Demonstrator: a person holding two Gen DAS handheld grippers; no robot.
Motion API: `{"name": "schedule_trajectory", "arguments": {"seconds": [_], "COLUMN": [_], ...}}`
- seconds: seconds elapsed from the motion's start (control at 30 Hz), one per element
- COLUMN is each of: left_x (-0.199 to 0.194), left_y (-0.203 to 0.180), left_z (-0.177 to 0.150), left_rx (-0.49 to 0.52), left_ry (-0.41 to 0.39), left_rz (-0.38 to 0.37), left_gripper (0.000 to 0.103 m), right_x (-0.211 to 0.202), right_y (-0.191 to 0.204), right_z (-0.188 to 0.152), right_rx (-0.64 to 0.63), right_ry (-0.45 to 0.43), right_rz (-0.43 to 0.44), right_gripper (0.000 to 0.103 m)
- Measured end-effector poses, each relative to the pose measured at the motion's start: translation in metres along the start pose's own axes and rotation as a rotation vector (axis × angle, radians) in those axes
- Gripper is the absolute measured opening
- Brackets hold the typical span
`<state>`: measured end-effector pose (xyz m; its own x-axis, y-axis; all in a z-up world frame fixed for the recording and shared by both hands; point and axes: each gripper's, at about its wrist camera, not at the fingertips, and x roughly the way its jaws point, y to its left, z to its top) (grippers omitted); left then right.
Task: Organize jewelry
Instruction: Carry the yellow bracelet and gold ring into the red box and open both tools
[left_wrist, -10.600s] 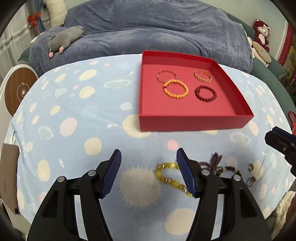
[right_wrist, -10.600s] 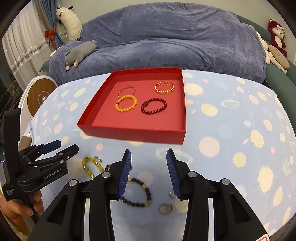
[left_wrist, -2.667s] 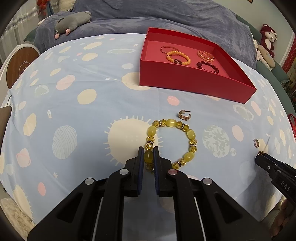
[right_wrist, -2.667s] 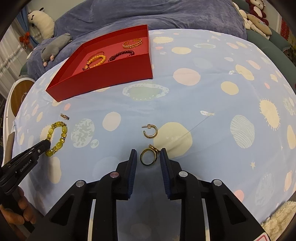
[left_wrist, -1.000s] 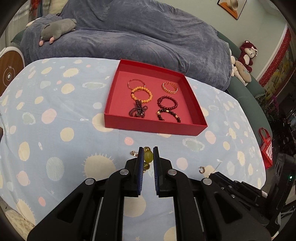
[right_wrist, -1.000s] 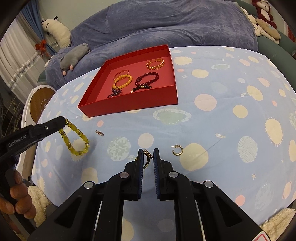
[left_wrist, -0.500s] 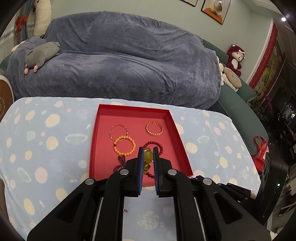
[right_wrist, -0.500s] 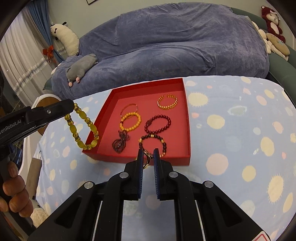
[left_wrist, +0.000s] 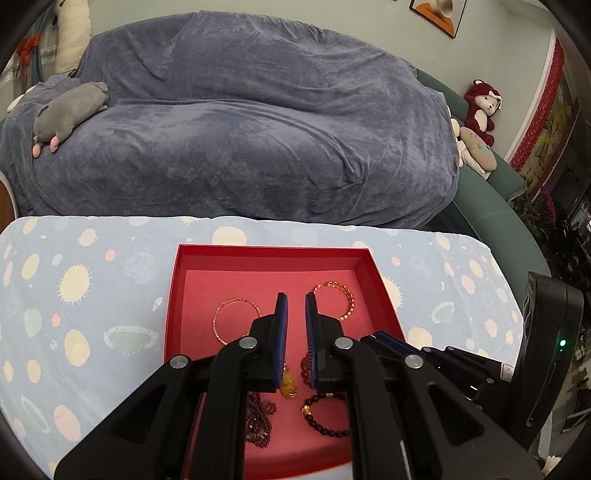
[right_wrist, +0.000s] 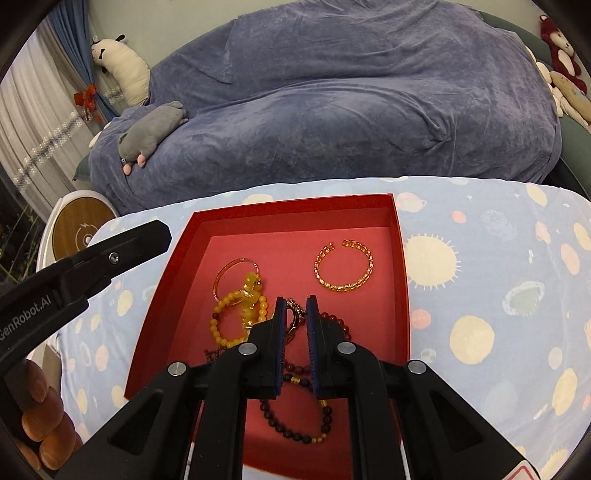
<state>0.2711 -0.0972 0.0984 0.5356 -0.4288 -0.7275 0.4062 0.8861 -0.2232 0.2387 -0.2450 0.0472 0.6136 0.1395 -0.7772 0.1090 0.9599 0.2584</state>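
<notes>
Over the red tray (right_wrist: 400, 280) on the spotted cloth (right_wrist: 480, 295), our left tongs (left_wrist: 294, 334), now slightly parted, have dropped the yellow bracelet (right_wrist: 248, 295), heaped running front to back; our right tongs (right_wrist: 294, 332) still pinch the ring (right_wrist: 293, 312).

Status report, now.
Left hand-held gripper barely open, empty; yellow bracelet in tray. Right hand-held gripper shut on ring above tray. Nothing blocking.
</notes>
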Motion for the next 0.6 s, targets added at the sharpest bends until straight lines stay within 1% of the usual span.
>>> {"name": "schedule_trajectory", "arguments": {"seconds": [0.17,0.4,0.5,0.57,0.6], "left_x": [0.022,0.037,0.039,0.039,0.038], "left_y": [0.013,0.032,0.038,0.041,0.041], "left_z": [0.002,-0.012,-0.021,-0.027,-0.029], "left_rx": [-0.001,-0.031,-0.045,-0.046,-0.042], "left_ry": [0.021,0.059,0.070,0.073,0.072], "left_rz": [0.032,0.065,0.080,0.092,0.097], "left_gripper": [0.010,0.010,0.010,0.010,0.010], "right_x": [0.028,0.054,0.057,0.054,0.050], "right_y": [-0.001,-0.004,-0.005,-0.006,-0.007], "right_z": [0.009,0.009,0.005,0.004,0.002], "right_rx": [-0.011,-0.016,-0.020,-0.016,-0.015], "right_ry": [0.032,0.081,0.083,0.075,0.066], "right_rz": [-0.015,-0.045,-0.068,-0.071,-0.073], "right_gripper": [0.010,0.011,0.017,0.025,0.026]}}
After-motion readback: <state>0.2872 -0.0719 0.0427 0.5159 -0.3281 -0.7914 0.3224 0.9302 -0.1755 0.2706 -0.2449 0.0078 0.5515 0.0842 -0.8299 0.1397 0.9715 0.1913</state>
